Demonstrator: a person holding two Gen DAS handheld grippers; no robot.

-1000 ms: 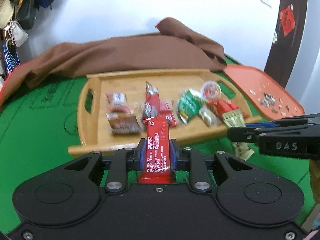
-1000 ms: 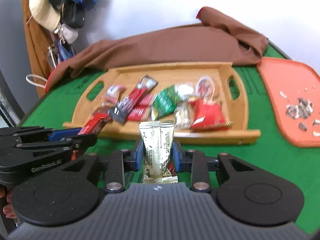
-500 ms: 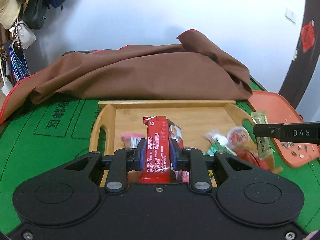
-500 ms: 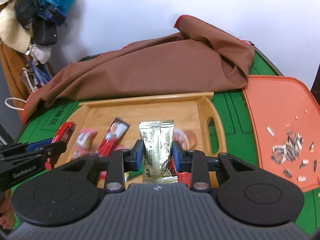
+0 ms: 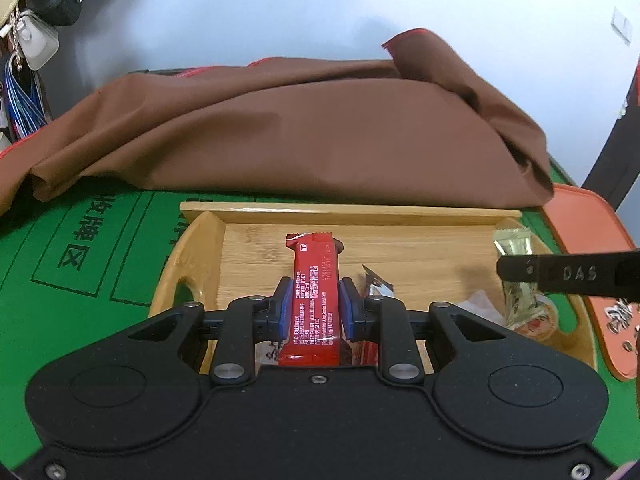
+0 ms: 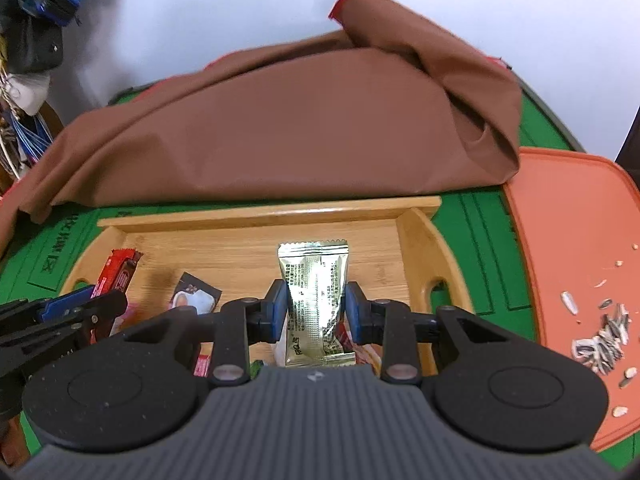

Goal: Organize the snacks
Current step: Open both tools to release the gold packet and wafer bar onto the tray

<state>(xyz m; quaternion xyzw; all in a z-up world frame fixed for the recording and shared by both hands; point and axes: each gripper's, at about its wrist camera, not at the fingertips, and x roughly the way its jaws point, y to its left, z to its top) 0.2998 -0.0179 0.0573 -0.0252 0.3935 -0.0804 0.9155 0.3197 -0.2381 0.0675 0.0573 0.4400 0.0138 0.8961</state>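
Left tongs [image 5: 312,308]: we grip the red snack bar [image 5: 314,292], pads pinched on its sides, above the wooden tray [image 5: 352,210].
Right tongs [image 6: 316,308]: we clamp the gold sachet [image 6: 316,292] the same way, over the tray's right half.
Change: a second ago both tongs hung short of the tray's near edge; now they sit over its bare far floor, loose snacks below us.
Meaning: we judge both packets ready to set down on the bare wood, apart from the pile.
Worktop [image 5: 80,248]: green felt, brown cloth [image 5: 320,128] behind.
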